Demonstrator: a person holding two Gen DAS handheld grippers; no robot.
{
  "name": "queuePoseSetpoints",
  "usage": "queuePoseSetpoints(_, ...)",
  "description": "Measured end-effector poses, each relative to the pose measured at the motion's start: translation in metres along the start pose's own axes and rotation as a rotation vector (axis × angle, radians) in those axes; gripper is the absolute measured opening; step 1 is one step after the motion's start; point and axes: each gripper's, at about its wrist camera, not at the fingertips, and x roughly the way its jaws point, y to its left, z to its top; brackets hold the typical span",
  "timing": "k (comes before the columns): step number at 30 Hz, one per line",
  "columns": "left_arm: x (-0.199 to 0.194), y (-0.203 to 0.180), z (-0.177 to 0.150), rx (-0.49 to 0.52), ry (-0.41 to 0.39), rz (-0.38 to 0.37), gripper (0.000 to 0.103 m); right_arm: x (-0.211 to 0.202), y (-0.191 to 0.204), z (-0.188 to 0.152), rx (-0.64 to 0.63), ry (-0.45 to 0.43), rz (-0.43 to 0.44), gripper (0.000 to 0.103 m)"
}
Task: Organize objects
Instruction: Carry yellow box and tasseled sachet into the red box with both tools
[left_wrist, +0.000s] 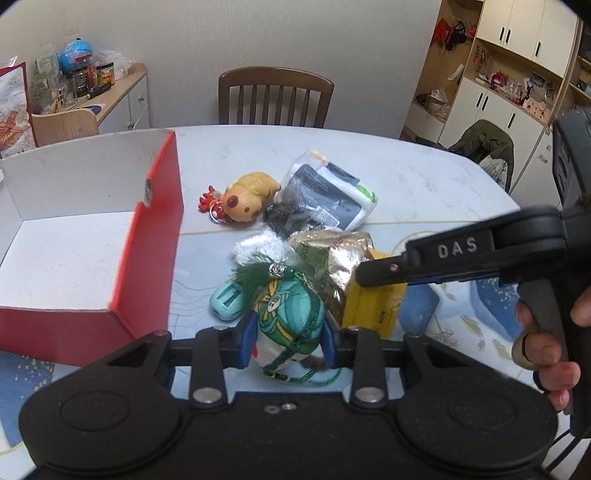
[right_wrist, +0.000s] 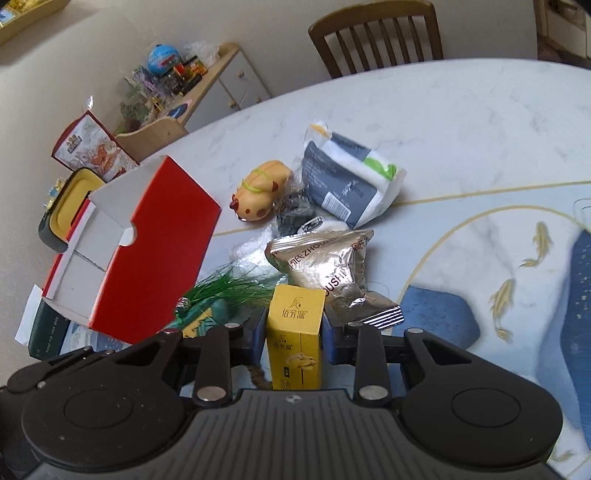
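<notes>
My left gripper (left_wrist: 288, 341) is shut on a teal embroidered sachet (left_wrist: 291, 325) with a green tassel (left_wrist: 258, 273), low over the table. My right gripper (right_wrist: 293, 341) is shut on a yellow carton (right_wrist: 295, 339); the same carton (left_wrist: 373, 306) shows under the right gripper's fingers (left_wrist: 388, 273) in the left wrist view. An open red box (left_wrist: 147, 258) with a white inside stands to the left, and the red box (right_wrist: 147, 258) is also in the right wrist view. A gold foil packet (left_wrist: 332, 266) lies just beyond both grippers.
On the table (left_wrist: 424, 184) lie a yellow plush toy (left_wrist: 247, 199) with a red keychain charm, a grey-and-white packet (left_wrist: 328, 195), a teal case (left_wrist: 227, 301) and a white fluffy item (left_wrist: 255, 243). A wooden chair (left_wrist: 275, 96) stands at the far side. A hand (left_wrist: 546, 354) holds the right gripper's handle.
</notes>
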Motion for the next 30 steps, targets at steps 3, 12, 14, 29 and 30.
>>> queuePoseSetpoints(3, -0.014, 0.005, 0.006, -0.016, -0.005, -0.019, 0.033, -0.012, 0.004, -0.001, 0.002, -0.020, 0.004, 0.029)
queuePoseSetpoints(12, -0.071, 0.025, 0.036, -0.032, -0.038, -0.043, 0.033, -0.051, 0.049, 0.013, -0.107, -0.051, 0.022, 0.029)
queuePoseSetpoints(14, -0.083, 0.033, 0.044, -0.037, -0.053, -0.030, 0.033, -0.056, 0.064, 0.019, -0.134, -0.056, 0.029, 0.029)
queuePoseSetpoints(29, -0.118, 0.120, 0.087, -0.061, -0.096, 0.116, 0.033, -0.034, 0.184, 0.057, -0.297, -0.066, 0.109, 0.029)
queuePoseSetpoints(30, -0.117, 0.126, 0.088, -0.060, -0.093, 0.126, 0.033, -0.029, 0.194, 0.058, -0.312, -0.058, 0.109, 0.029)
